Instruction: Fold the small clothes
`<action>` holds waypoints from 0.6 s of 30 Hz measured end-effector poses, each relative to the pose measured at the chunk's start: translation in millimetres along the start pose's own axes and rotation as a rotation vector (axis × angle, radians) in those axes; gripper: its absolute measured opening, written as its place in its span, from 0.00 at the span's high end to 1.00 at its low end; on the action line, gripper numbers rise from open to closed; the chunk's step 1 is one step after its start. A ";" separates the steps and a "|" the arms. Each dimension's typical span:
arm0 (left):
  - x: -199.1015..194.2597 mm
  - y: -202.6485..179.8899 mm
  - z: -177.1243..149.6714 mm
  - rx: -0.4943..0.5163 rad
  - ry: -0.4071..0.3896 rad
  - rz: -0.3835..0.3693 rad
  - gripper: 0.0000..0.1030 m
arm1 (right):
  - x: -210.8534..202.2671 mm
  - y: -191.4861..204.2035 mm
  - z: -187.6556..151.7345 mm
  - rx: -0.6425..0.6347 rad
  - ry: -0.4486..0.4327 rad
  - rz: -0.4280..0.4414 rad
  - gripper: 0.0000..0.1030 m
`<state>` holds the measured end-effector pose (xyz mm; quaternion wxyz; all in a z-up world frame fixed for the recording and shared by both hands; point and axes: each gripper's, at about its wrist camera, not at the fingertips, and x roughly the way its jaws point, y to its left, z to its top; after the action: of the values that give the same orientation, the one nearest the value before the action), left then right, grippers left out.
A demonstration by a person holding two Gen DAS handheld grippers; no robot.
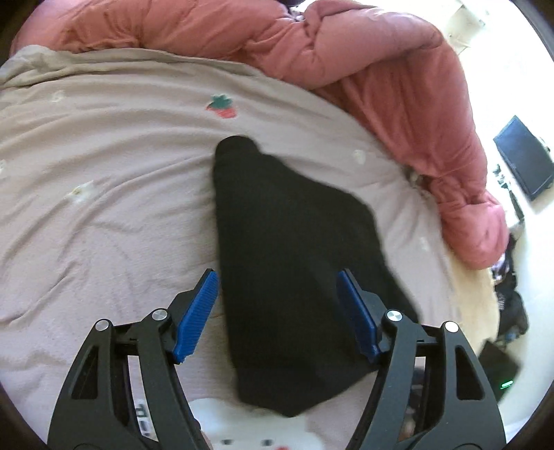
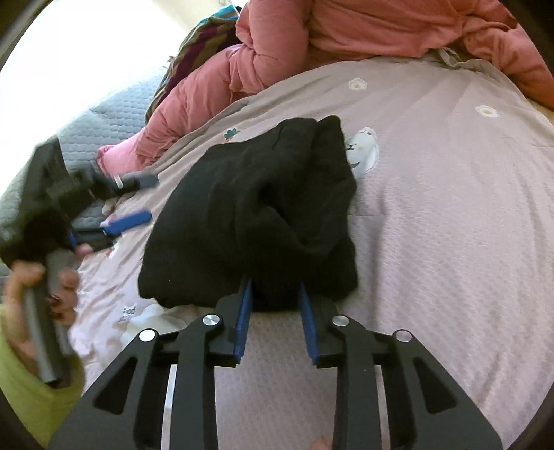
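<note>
Both grippers, left gripper [image 1: 278, 273] and right gripper [image 2: 275, 285], stand unclenched astride the black garment [image 2: 252, 214]; regrip matching corners before folding.

FREE: bed sheet [image 2: 450, 214] bare to the right of the black garment [image 2: 256, 214] | OBSTACLE: pink duvet [image 2: 346, 31] heaped along the far edge | OBSTACLE: left gripper [image 2: 138, 199] and hand [image 2: 38, 294] just left of garment

Cloth: we see a black garment [image 1: 287, 263] lying on the bed [image 1: 104, 207].
Tool: our left tool [image 1: 278, 277] stands open, blue pads [image 1: 197, 315] either side of it.
Behind: a pink quilt [image 1: 381, 76].
</note>
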<state>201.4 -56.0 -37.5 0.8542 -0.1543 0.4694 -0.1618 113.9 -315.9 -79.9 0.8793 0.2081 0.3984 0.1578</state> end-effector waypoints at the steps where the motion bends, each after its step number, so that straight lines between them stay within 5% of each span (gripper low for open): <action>1: 3.0 4.2 -5.6 0.007 0.008 0.011 0.39 | -7.8 0.1 1.0 0.000 -0.016 0.000 0.62; 5: 11.2 10.0 -16.5 0.008 0.032 -0.002 0.39 | -31.2 -4.7 21.0 0.005 -0.083 -0.004 0.37; 11: 13.9 5.7 -17.3 0.011 0.032 -0.020 0.38 | -7.1 -15.2 75.1 0.024 -0.037 -0.038 0.26; 18: 19.0 -10.2 -30.1 0.102 0.061 0.009 0.31 | 60.4 -31.1 125.3 0.088 0.089 -0.061 0.25</action>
<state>184.1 -76.5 -62.9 0.8471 -0.1035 0.4868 -0.1863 251.5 -346.1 -58.9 0.8549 0.2272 0.4500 0.1225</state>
